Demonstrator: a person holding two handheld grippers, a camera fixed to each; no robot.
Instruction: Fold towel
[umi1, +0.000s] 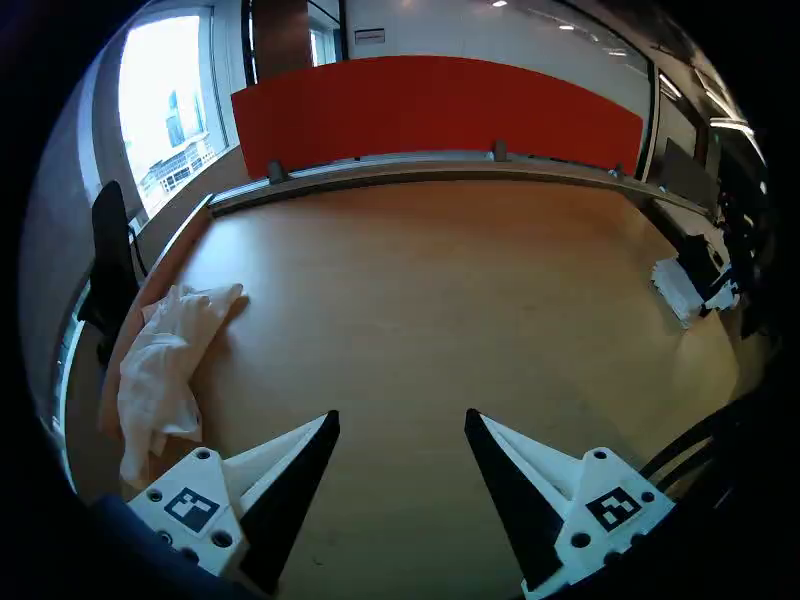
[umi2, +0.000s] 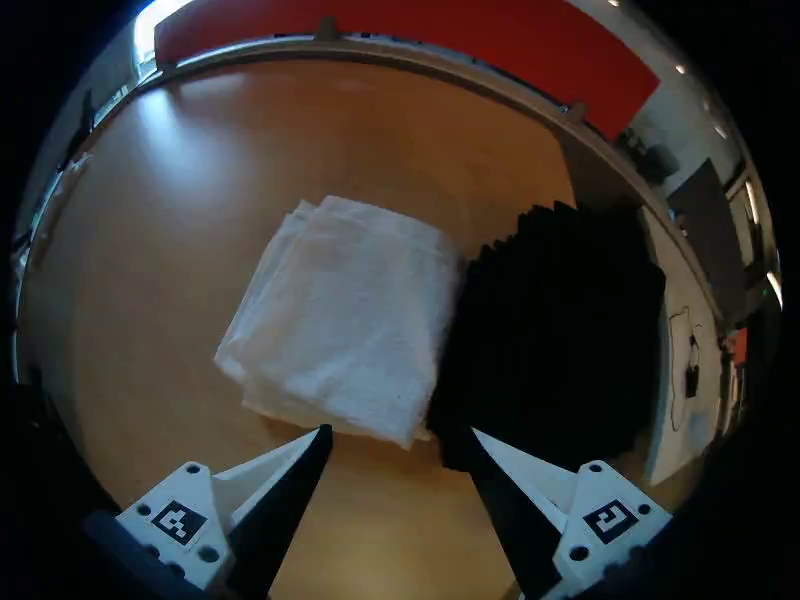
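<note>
Waiting crumpled towel (umi1: 165, 365): a loose white heap, not yet folded, at the left edge of the bench (umi1: 450, 300). Its long axis runs away from the camera along that edge, and its near end seems to droop over the side.
Left hand-held gripper (umi1: 401, 414): released, with the fingers spread wide and nothing between them, above bare wood. The crumpled towel lies to its left and a little ahead, just past the left finger.
Folded towel (umi2: 340, 320): a neat white stack lying flat, straight ahead of the other tool, with its right side touching the black cloth (umi2: 555, 340).
Right hand-held gripper (umi2: 400, 431): released and empty, with its tips just short of the folded towel's near edge. How high it sits above the bench cannot be told.
Coming move: the left hand-held gripper looks the nearer one to the unfolded heap. It would likely need to swing left and reach along the edge to catch the near end.
</note>
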